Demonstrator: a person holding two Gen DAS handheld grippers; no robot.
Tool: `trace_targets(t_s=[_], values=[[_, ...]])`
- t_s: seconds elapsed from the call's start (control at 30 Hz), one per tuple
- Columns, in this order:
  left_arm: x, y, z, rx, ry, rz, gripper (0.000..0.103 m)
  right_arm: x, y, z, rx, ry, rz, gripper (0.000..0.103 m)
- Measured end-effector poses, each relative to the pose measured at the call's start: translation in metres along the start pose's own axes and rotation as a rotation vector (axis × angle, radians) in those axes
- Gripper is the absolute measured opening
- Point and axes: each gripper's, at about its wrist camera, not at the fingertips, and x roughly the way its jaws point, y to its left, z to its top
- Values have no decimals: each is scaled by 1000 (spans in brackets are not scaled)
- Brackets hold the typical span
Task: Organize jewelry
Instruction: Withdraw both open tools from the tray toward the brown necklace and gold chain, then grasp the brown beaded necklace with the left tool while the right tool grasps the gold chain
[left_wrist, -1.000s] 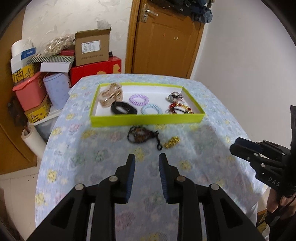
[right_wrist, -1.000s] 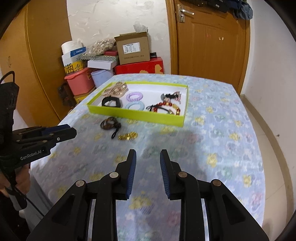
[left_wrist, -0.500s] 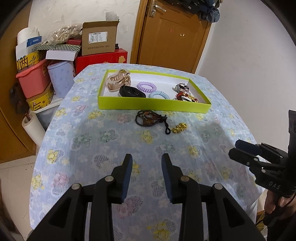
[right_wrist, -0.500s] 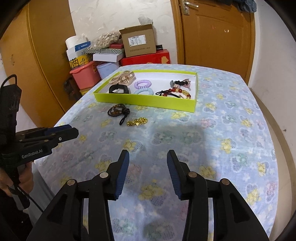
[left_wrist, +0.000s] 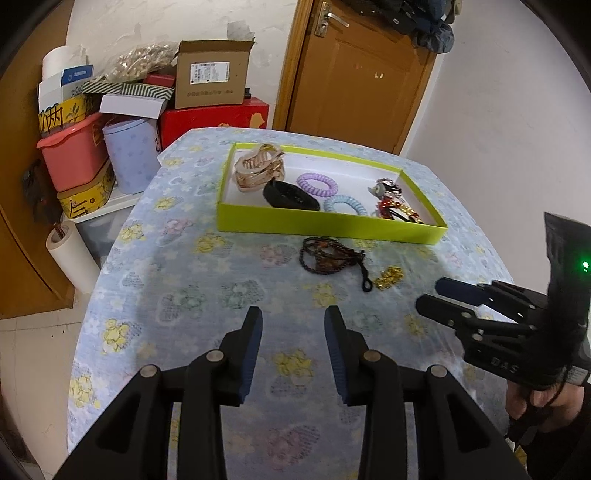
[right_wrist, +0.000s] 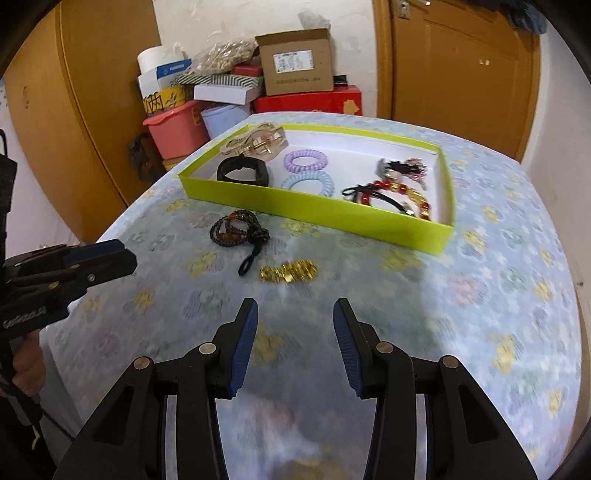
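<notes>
Both tongs, the left gripper (left_wrist: 293, 325) and right gripper (right_wrist: 295, 317), hover part-open and empty, the left's jaws just widened, approaching a dark beaded bracelet (right_wrist: 236, 230) and gold trinket (right_wrist: 290, 271) lying on the tablecloth (right_wrist: 480, 295) before the green tray (right_wrist: 314, 210); next likely comes descending around one.

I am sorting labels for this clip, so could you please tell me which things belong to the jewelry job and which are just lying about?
Job:
- green tray
- dark bead bracelet
- gold piece
- left gripper
- right gripper

Lying about:
- cardboard box
- pink bin
- paper roll
</notes>
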Motion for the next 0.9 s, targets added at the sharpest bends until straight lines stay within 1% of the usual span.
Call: trace_targets(t_s=[0.13, 0.33, 0.37, 0.4, 0.47, 0.63, 0.9], values=[[6, 5, 3, -11, 6, -4, 37, 18, 5, 9, -30, 21, 0, 44], [19, 4, 14, -3, 14, -13, 37, 26, 6, 17, -51, 23, -16, 43], [22, 3, 16, 0, 15, -16, 37, 27, 5, 18, -51, 23, -27, 36], [25, 1, 19, 2, 17, -20, 37, 27, 4, 18, -50, 23, -33, 22], [32, -1, 23, 6, 24, -32, 37, 27, -1, 19, -38, 23, -29, 14], [51, -8, 34, 16, 42, -46, 37, 22, -8, 18, -31, 13, -27, 10], [79, -13, 49, -5, 63, -18, 37, 13, -21, 9, 0, 8, -13, 10]])
